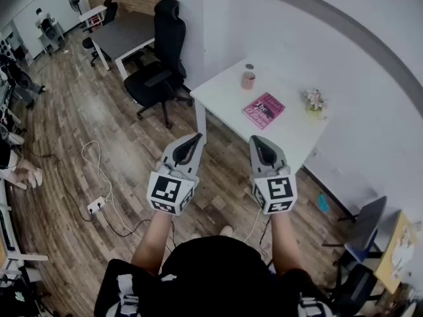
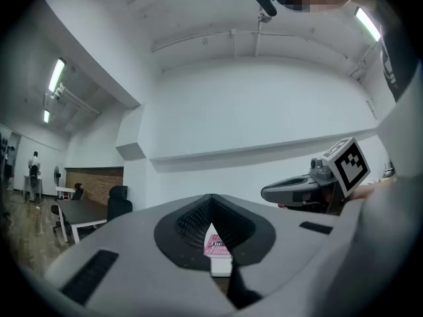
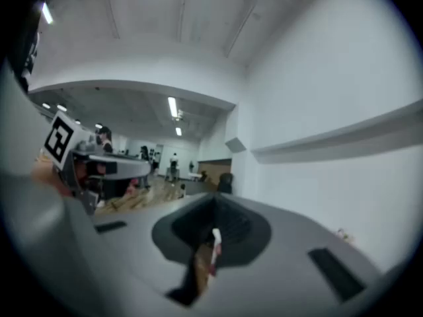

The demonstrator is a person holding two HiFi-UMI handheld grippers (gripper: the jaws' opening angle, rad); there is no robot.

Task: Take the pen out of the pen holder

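We have both grippers held up in front of the person, level, side by side and apart, over the wood floor (image 1: 66,111), short of the white table (image 1: 221,92)

Left gripper (image 1: 197,137): jaws together, nothing between them. In the left gripper view we see only a narrow slit at the tips, with the pink book (image 2: 216,242) showing through it

Right gripper (image 1: 255,139): jaws also together, empty. Same slit in the right gripper view, and what shows through it is blurred

Each gripper appears side-on in the other's view, tips closed

Pen holder (image 1: 248,78): pinkish cup, upright on the table near its far edge, well apart from both grippers. We can't make out the pen itself at this size. The book lies flat near the holder, on the side closer to us, not touching it. A small flower bunch (image 1: 314,100) sits at the table's right side

Black office chair (image 1: 160,68) stands left of the table, with a grey desk (image 1: 124,33) behind it. Power strip (image 1: 97,206) with a white cable (image 1: 92,154) lies on the floor to the left
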